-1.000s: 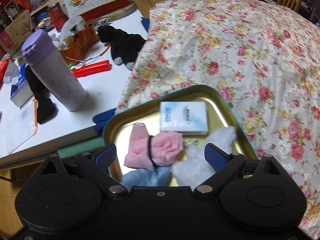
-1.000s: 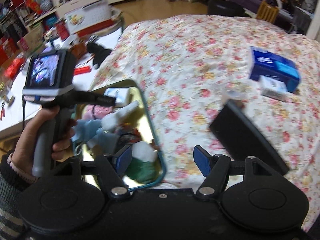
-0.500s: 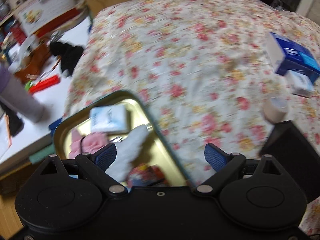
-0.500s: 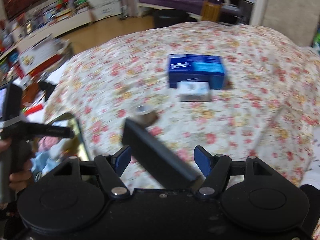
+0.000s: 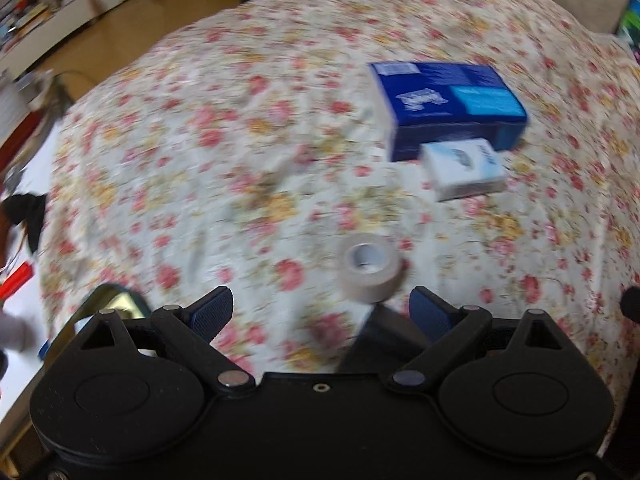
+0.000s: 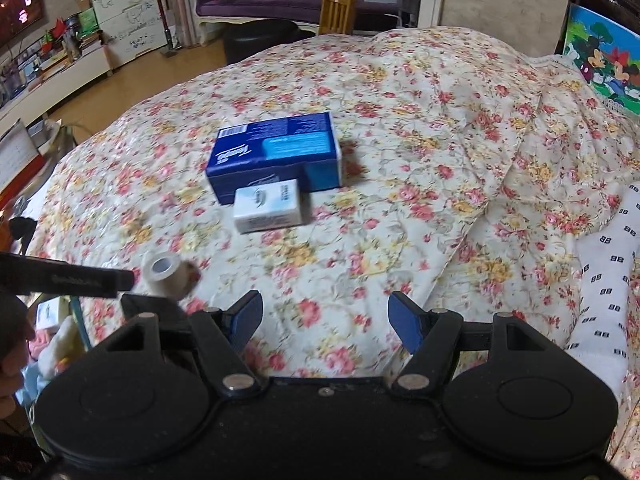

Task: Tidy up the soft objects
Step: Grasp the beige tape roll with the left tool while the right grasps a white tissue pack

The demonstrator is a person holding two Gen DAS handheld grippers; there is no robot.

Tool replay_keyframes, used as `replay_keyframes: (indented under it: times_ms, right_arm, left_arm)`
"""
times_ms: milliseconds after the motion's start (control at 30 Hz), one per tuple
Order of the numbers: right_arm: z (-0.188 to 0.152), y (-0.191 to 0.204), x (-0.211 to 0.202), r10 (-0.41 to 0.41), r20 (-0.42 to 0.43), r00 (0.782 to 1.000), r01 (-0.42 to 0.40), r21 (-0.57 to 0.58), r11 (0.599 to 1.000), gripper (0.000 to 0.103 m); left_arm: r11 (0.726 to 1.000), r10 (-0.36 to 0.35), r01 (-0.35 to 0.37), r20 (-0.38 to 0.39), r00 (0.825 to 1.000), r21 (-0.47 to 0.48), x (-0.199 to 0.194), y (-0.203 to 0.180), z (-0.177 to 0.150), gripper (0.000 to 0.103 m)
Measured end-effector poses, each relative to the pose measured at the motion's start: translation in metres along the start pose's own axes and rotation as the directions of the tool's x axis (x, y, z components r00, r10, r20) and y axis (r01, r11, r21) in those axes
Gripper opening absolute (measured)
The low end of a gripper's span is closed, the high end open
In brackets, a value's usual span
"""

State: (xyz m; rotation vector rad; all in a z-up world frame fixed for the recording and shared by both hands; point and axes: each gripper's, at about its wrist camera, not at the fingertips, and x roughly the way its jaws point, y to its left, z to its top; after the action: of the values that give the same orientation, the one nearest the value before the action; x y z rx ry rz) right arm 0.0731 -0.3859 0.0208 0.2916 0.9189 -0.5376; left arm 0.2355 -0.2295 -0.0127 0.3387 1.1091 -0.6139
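Some soft things are already laid in the tray (image 6: 78,320); a tissue pack (image 6: 267,208) is left on the bed (image 6: 440,152). Both hand-held grippers (image 5: 320,310) (image 6: 325,320) are held apart, empty.

Matte black plastic left gripper (image 5: 320,306) with ribbed blue finger pads (image 5: 211,309), silver pivot screws, two round raised housings, matching black right gripper (image 6: 325,316) with blue pads (image 6: 405,326), dark knitted sleeve cuff (image 6: 16,454) at lower left

Both grippers tilt steeply downward. The left gripper (image 5: 321,312) has its jaws spread wide and empty; the right gripper (image 6: 326,322) is parted too, nothing between its jaws.
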Motion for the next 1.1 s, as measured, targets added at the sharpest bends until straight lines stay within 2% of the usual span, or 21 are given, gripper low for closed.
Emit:
replay_keyframes:
  times_ms: [200, 433, 500, 600, 667, 733, 800, 967, 1100]
  right_arm:
    - [0.015, -0.010, 0.016, -0.007, -0.001, 1.000, 0.007, 0.026, 1.000, 0.068]
    - [0.025, -0.016, 0.036, -0.023, -0.012, 1.000, 0.023, 0.035, 0.999, 0.069]
    - [0.028, -0.015, 0.042, -0.031, -0.015, 0.999, 0.032, 0.029, 0.999, 0.070]
    - [0.034, -0.012, 0.052, -0.043, -0.023, 0.999, 0.043, 0.016, 0.999, 0.070]
    - [0.039, -0.008, 0.059, -0.049, -0.023, 0.999, 0.049, -0.001, 0.999, 0.070]
    - [0.044, -0.004, 0.068, -0.050, -0.028, 0.998, 0.049, -0.011, 0.999, 0.070]
    - [0.049, 0.002, 0.076, -0.045, -0.040, 0.998, 0.044, -0.023, 0.999, 0.070]
    - [0.064, 0.020, 0.103, -0.046, -0.066, 0.997, 0.043, -0.051, 0.998, 0.070]
    - [0.076, 0.038, 0.125, -0.038, -0.075, 0.996, 0.034, -0.063, 0.997, 0.076]
  left_arm:
    - [0.999, -0.002, 0.004, -0.044, 0.999, 0.034, 0.022, -0.020, 0.010, 0.092]
    - [0.999, -0.037, 0.040, -0.106, 0.994, 0.021, 0.048, -0.024, 0.019, 0.091]
    - [0.998, -0.049, 0.052, -0.121, 0.991, 0.022, 0.055, -0.025, 0.021, 0.085]
    - [0.997, -0.071, 0.073, -0.150, 0.986, 0.009, 0.065, -0.023, 0.022, 0.070]
    - [0.997, -0.075, 0.077, -0.164, 0.984, 0.005, 0.072, -0.023, 0.023, 0.054]
    - [0.997, -0.071, 0.074, -0.152, 0.986, 0.014, 0.074, -0.022, 0.023, 0.047]
    - [0.996, -0.086, 0.088, -0.136, 0.987, 0.010, 0.073, -0.019, 0.024, 0.047]
    - [0.998, -0.059, 0.058, -0.099, 0.993, -0.016, 0.067, -0.003, 0.031, 0.047]
    - [0.997, -0.063, 0.059, -0.075, 0.995, -0.051, 0.059, 0.014, 0.033, 0.047]
